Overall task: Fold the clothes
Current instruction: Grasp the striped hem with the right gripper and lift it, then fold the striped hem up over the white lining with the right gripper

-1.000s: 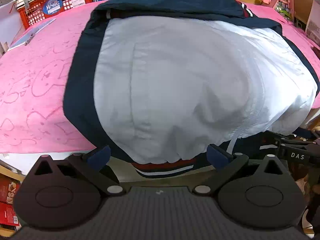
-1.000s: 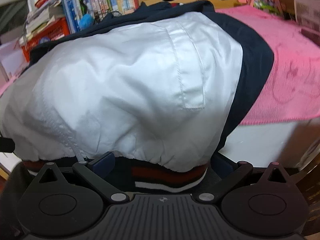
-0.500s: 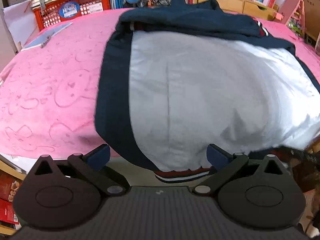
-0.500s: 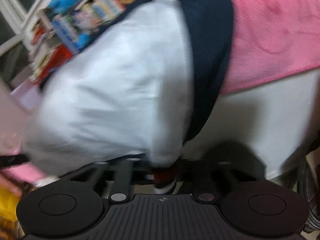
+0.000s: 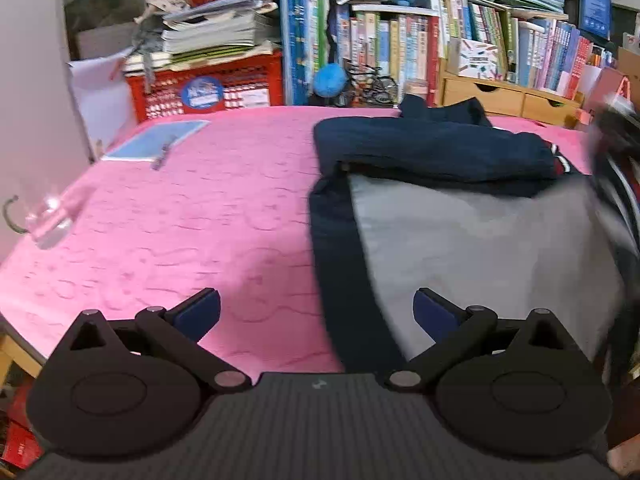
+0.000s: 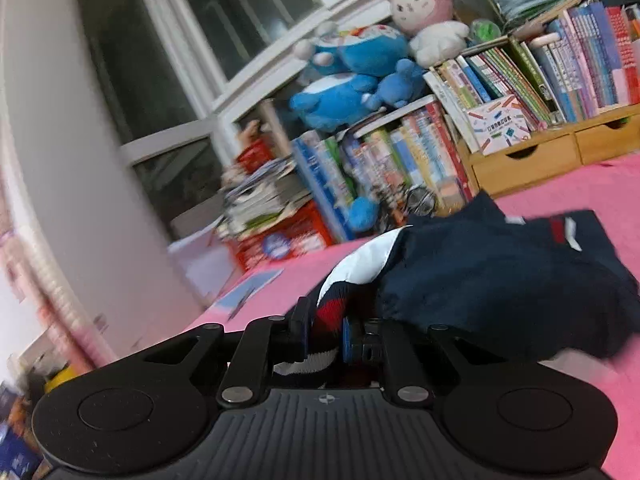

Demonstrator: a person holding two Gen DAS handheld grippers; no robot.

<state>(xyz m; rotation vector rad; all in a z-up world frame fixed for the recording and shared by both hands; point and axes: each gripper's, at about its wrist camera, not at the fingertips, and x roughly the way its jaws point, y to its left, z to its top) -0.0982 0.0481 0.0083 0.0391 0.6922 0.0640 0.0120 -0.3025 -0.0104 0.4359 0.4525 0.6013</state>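
Garment: navy jacket (image 5: 436,152) with white lining (image 5: 480,240) lay on the pink blanket (image 5: 200,220) covering the surface, right of centre in the left wrist view, far part already bunched into a navy pile
Hem: red-white-navy ribbed hem (image 6: 326,320) sat pinched between the right claw's pads, lifted off the blanket, navy cloth draping from it to the right
Right claw (image 6: 325,330): clamped together on the hem, angled only a little below level
Left claw (image 5: 316,308): fingers wide apart, nothing between them, hovering over the near edge with the jacket's navy border running under the gap
Step in hand: judged as carrying the near hem up and over toward the far collar end to make the fold
How to do it well: keep the hem pinch firm so the rib doesn't slip; carry it high enough that the lining clears the pile; travel straight along the jacket's length so edges line up
Left claw's part: probably should take the other hem corner or pin the near border, otherwise the fold goes in skewed from one corner
Risk: slick lining may slide and bunch; one-corner pull twists the body
Clutter: blue notebook (image 5: 158,146) and clear item (image 5: 50,220) at the left edge, well apart from the jacket
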